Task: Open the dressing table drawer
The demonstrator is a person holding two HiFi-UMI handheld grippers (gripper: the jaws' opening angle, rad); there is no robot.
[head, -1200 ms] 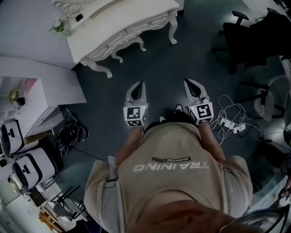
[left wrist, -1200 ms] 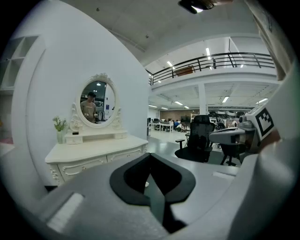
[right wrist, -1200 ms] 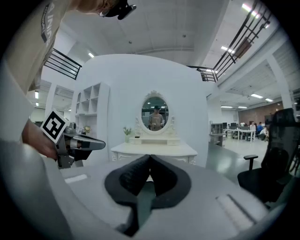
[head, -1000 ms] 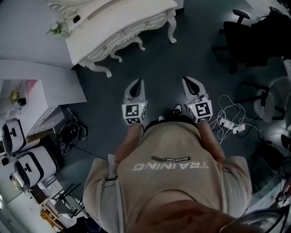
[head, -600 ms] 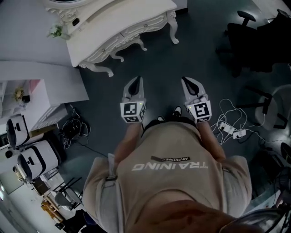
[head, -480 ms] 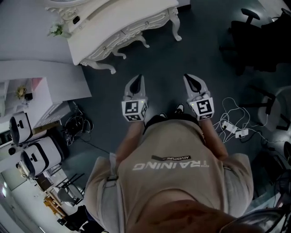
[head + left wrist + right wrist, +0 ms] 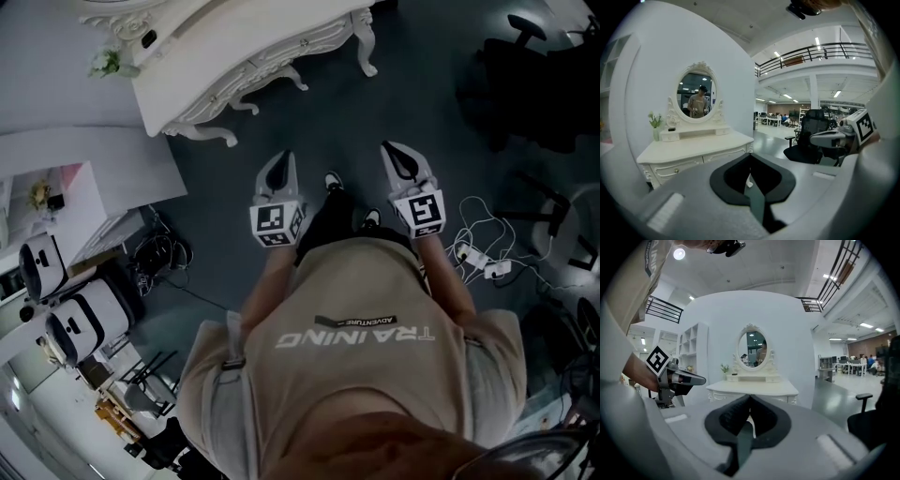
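Note:
The white carved dressing table (image 7: pixel 234 52) stands at the top left of the head view, its drawer fronts (image 7: pixel 281 52) along the near edge, all closed. My left gripper (image 7: pixel 284 157) and right gripper (image 7: pixel 392 148) hang side by side over the dark floor, both short of the table, pointing toward it, shut and holding nothing. In the left gripper view the table (image 7: pixel 693 147) and a knobbed drawer (image 7: pixel 677 169) lie ahead beyond the closed left gripper (image 7: pixel 750 155). The right gripper view shows the table (image 7: pixel 752 387) straight past the closed right gripper (image 7: pixel 750 398).
An oval mirror (image 7: pixel 697 96) and a small flower vase (image 7: pixel 655 126) sit on the table. Black office chairs (image 7: pixel 530 80) stand at the right, with cables and power strips (image 7: pixel 478 258) on the floor. A white shelf unit (image 7: pixel 66 187) and white devices (image 7: pixel 75 323) are at the left.
The person has stepped forward, one foot now ahead between the grippers. Both grippers have moved with the body toward the dressing table and stayed shut.

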